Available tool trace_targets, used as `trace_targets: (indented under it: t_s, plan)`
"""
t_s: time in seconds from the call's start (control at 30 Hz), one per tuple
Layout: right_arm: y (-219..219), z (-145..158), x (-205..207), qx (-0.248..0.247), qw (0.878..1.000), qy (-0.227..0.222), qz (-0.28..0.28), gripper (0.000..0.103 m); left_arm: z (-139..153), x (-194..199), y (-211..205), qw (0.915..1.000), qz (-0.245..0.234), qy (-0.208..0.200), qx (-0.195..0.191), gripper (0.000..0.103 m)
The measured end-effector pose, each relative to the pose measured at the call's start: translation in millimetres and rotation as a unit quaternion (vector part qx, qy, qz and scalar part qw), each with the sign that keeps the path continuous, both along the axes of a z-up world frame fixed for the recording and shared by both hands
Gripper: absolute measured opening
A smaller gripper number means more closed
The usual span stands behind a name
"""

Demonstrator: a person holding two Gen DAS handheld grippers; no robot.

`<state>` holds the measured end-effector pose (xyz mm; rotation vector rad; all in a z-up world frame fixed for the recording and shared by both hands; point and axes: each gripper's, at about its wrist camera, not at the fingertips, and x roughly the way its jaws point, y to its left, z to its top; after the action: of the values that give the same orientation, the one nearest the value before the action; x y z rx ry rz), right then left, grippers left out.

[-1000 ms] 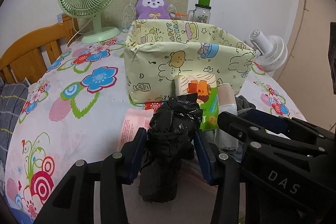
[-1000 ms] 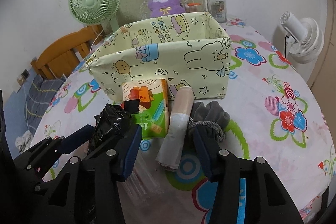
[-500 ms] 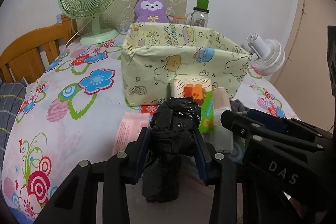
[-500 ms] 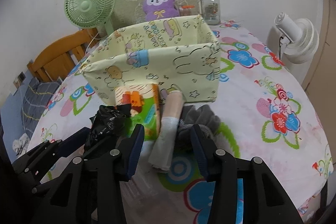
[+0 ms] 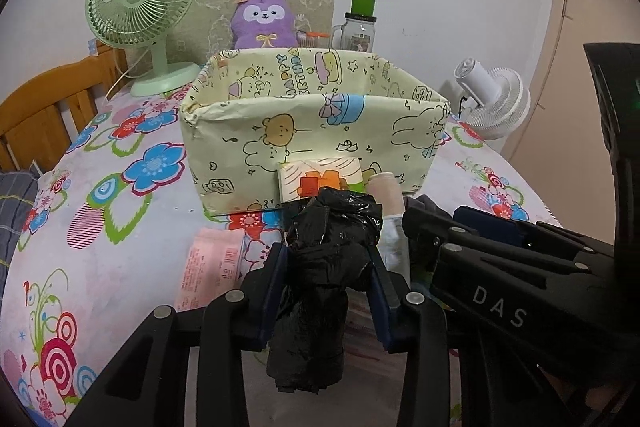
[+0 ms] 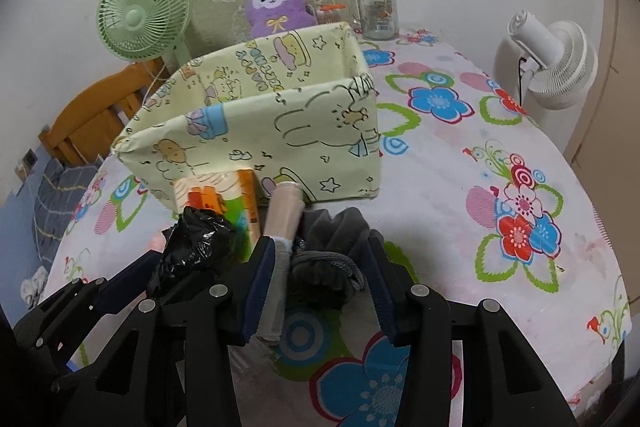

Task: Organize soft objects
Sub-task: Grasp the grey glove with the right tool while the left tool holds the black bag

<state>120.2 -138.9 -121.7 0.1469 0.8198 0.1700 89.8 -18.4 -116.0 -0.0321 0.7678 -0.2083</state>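
Note:
My left gripper (image 5: 326,263) is shut on a roll of black plastic bags (image 5: 320,279) and holds it upright above the table; the roll also shows in the right wrist view (image 6: 200,247). My right gripper (image 6: 320,255) is shut on a grey cloth bundle (image 6: 328,259) beside a pale pink roll (image 6: 280,227). An open yellow cartoon-print fabric box (image 5: 312,131) stands just beyond, and its inside looks bare. A green and orange tissue pack (image 5: 320,181) leans on its front wall.
A pink packet (image 5: 210,267) lies on the flowered tablecloth at the left. A green fan (image 5: 140,7), a purple plush (image 5: 262,23) and a glass jar (image 5: 358,31) stand behind the box. A white fan (image 6: 548,63) stands at the right table edge. A wooden chair (image 5: 44,103) is at the far left.
Both grippers have closed on their objects and risen; the black roll and the grey cloth are lifted, and the view now looks down on the box from higher.

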Motion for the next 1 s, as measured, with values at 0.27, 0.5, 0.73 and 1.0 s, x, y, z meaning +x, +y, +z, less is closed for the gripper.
trace_targets:
  t_s: [0.27, 0.5, 0.73, 1.0]
  plan:
    - [-2.1, -7.7, 5.1, -0.002, 1.0, 0.003, -0.005, 0.045, -6.1, 3.0, -5.1, 0.9999, -0.002, 0.003, 0.012, 0.039]
    - [-2.0, -5.0, 1.9, 0.0, 1.0, -0.003, -0.006, 0.033, -6.2, 2.0, -7.2, 0.9999, -0.007, 0.002, 0.013, 0.039]
    - [-1.4, 5.2, -5.1, -0.002, 1.0, -0.019, -0.007, 0.032, -0.9, -0.3, -6.6, 1.0, -0.006, 0.0, 0.006, 0.039]
    - [-3.8, 19.3, -14.7, -0.002, 0.999, -0.037, -0.008, 0.032, 8.0, -4.1, -5.5, 1.0, 0.0, -0.007, 0.0, 0.038]
